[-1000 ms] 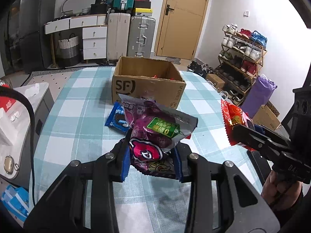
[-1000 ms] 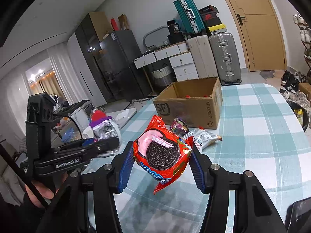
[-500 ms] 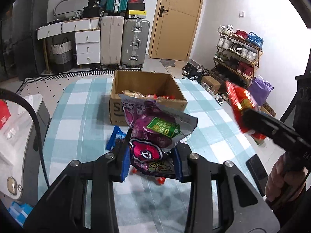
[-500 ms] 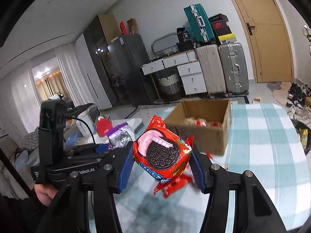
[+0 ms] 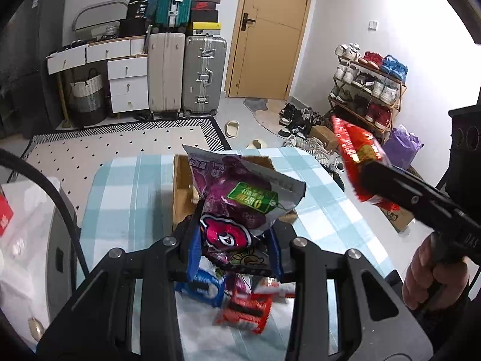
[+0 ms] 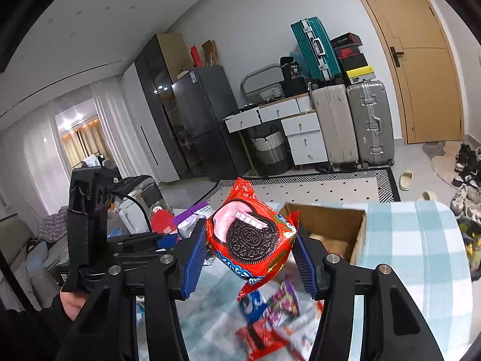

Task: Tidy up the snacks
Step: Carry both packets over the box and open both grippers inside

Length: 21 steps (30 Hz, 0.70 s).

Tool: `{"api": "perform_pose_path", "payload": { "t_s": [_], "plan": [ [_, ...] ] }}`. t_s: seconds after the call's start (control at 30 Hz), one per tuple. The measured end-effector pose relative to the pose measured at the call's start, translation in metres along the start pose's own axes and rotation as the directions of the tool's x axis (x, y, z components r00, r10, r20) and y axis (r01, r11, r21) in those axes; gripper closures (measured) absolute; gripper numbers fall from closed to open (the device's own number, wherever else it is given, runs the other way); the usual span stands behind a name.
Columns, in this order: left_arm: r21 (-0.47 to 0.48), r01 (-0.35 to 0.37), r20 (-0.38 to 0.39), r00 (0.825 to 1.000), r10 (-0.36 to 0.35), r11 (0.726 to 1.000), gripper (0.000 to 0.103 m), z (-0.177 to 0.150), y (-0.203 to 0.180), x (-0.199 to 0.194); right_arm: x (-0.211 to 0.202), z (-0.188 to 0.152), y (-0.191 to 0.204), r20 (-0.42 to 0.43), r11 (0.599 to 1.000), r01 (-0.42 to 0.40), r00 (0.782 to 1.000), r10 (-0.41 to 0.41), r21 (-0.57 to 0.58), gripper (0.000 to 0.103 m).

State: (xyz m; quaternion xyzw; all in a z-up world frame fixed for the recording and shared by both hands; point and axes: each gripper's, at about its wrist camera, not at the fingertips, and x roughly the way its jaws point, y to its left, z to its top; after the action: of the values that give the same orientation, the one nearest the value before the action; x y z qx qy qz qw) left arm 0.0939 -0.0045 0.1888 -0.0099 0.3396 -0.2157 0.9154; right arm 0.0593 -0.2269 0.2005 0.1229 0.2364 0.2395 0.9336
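Above the table [image 5: 120, 186], both claws grip packets: left [image 5: 234, 248] purple [image 5: 240, 201], right [image 6: 249, 252] Oreo [image 6: 251, 240].

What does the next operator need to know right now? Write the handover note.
Left gripper: shut on the purple snack bag, held in the air.
Right gripper: shut on the red Oreo pack, also in the air.
Cardboard box: open on the checked table, some snacks already inside.
Loose packets lie on the table in front of the box.
Left: drop both held packs in the box, then collect the loose ones.
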Motion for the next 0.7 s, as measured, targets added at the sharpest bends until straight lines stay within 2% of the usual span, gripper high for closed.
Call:
{"api": "perform_pose_path", "payload": {
  "t_s": [0.1,0.2,0.37,0.5,0.63,0.7],
  "plan": [
    [-0.007,0.007,0.021,1.000,-0.007,1.000,0.070,0.032,0.009,0.001,0.015,0.017,-0.004,-0.013,1.000,0.016,1.000,-0.016,-0.012,0.049],
    [-0.010,0.013,0.000,1.000,-0.013,1.000,0.070,0.059,0.016,0.013,0.029,0.033,-0.013,-0.028,1.000,0.006,1.000,-0.006,0.011,0.049],
    [-0.011,0.010,-0.064,0.998,-0.011,1.000,0.070,0.096,0.023,0.058,0.051,0.063,-0.040,-0.041,0.998,0.002,0.999,0.001,0.069,0.049],
    [-0.009,0.007,-0.106,0.994,-0.008,1.000,0.070,0.107,0.024,0.098,0.074,0.074,-0.058,-0.076,0.997,0.027,0.997,-0.022,0.069,0.049],
    [-0.009,0.034,-0.144,0.989,-0.035,0.999,0.070,0.105,0.025,0.134,0.101,0.067,-0.074,-0.133,0.997,0.050,0.990,-0.042,0.060,0.049],
    [-0.013,0.015,-0.154,0.988,-0.016,1.000,0.070,0.103,0.030,0.154,0.114,0.060,-0.083,-0.166,0.996,0.063,0.985,-0.052,0.062,0.049]
  ]
}}
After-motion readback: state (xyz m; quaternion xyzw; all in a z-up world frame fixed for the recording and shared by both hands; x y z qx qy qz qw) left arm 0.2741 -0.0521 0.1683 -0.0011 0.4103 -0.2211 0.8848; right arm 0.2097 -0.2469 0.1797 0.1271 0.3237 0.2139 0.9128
